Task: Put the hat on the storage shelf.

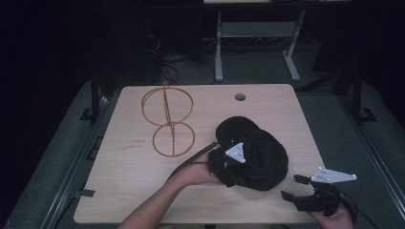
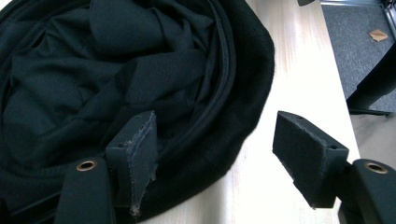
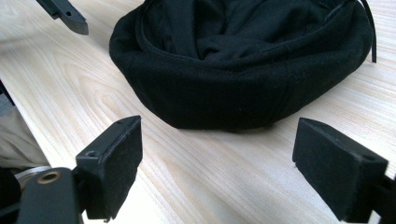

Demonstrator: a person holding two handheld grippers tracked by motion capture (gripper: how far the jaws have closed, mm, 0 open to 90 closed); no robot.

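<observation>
A black fabric hat [image 1: 260, 152] lies upside down on the light wooden table [image 1: 138, 191], right of centre, its folded lining showing [image 2: 140, 70]. My left gripper [image 1: 229, 169] sits at the hat's near-left edge and is open. In the left gripper view its jaws [image 2: 215, 140] straddle the rim, one pad over the lining and the other over bare wood. My right gripper [image 1: 292, 187] stands open near the table's front right corner, apart from the hat. In the right gripper view the hat [image 3: 233, 84] lies just beyond its open jaws [image 3: 217, 158].
A gold wire stand [image 1: 168, 119] made of two rings stands at the back left of the table. A round cable hole [image 1: 239, 97] sits near the far edge. Table legs and cables stand on the dark floor beyond.
</observation>
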